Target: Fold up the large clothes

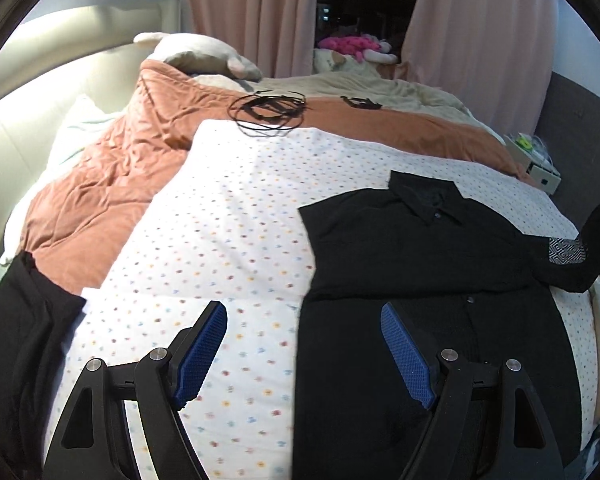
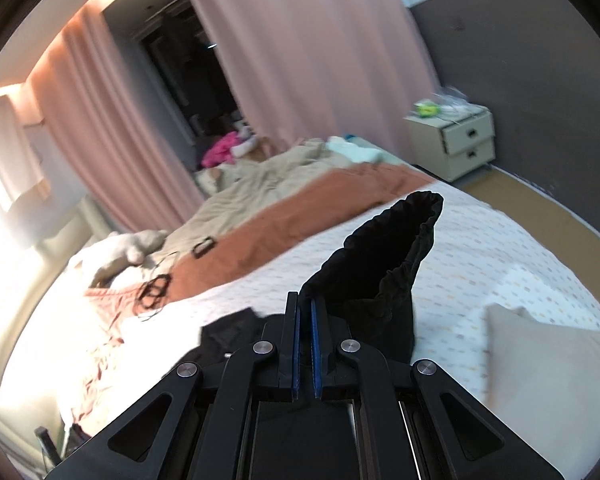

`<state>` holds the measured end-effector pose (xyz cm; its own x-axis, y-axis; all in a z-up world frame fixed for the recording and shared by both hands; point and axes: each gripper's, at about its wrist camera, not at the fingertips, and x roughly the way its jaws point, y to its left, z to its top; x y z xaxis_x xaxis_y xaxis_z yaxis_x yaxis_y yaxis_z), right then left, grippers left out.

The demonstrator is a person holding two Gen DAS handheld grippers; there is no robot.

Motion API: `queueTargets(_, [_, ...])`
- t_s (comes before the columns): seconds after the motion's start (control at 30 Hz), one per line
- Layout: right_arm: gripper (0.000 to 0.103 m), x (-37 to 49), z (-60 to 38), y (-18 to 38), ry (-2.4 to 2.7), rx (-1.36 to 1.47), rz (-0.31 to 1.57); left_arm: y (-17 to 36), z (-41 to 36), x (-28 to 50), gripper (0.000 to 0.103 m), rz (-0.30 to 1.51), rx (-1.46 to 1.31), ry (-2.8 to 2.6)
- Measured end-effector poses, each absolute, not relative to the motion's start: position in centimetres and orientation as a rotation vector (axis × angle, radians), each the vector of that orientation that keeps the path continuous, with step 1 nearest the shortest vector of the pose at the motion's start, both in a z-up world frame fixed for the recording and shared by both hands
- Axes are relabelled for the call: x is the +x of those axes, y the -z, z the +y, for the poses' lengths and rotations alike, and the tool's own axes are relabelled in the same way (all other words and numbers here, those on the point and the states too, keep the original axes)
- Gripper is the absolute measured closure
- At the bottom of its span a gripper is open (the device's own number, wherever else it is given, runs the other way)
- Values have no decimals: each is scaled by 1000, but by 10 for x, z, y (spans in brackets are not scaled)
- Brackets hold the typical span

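Note:
A black collared shirt [image 1: 412, 240] lies flat on the dotted white sheet [image 1: 228, 216], with its collar toward the far side. My left gripper [image 1: 303, 309] hovers open above the shirt's left edge, one finger over the sheet and the other over the black cloth, with nothing between them. My right gripper [image 2: 305, 300] is shut on the shirt's sleeve [image 2: 380, 276] and holds it up off the bed. The open cuff sticks out past the fingertips. In the left wrist view the raised sleeve [image 1: 596, 236] shows at the right edge with a patterned patch on it.
Another black garment [image 1: 16, 340] lies at the bed's left edge. An orange quilt [image 1: 112, 176] and a beige blanket [image 2: 256, 192] cover the far half, with black cords [image 1: 268, 112] on them. A beige pillow [image 2: 548, 364] and a bedside cabinet [image 2: 460, 140] are on the right.

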<state>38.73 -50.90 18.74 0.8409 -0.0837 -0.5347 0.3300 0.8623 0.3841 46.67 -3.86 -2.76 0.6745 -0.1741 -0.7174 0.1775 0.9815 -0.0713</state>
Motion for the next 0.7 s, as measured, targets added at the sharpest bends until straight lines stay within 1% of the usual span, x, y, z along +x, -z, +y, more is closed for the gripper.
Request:
queueTargets(0.27, [98,447,-408,-219,103,389,549,36,21,471,23,809,-57,144])
queueTargets(0.37, [98,467,-370,-222,62,351,566,42,44,470,23,814,-73,127])
queueTargets(0.53, [98,504,-314,-210,9,303,611,55,80,468,23,825,-101,98])
queueTargets(0.7, [98,545,-266,-175,-28,291,675,70,114,464,23,838,-135,68])
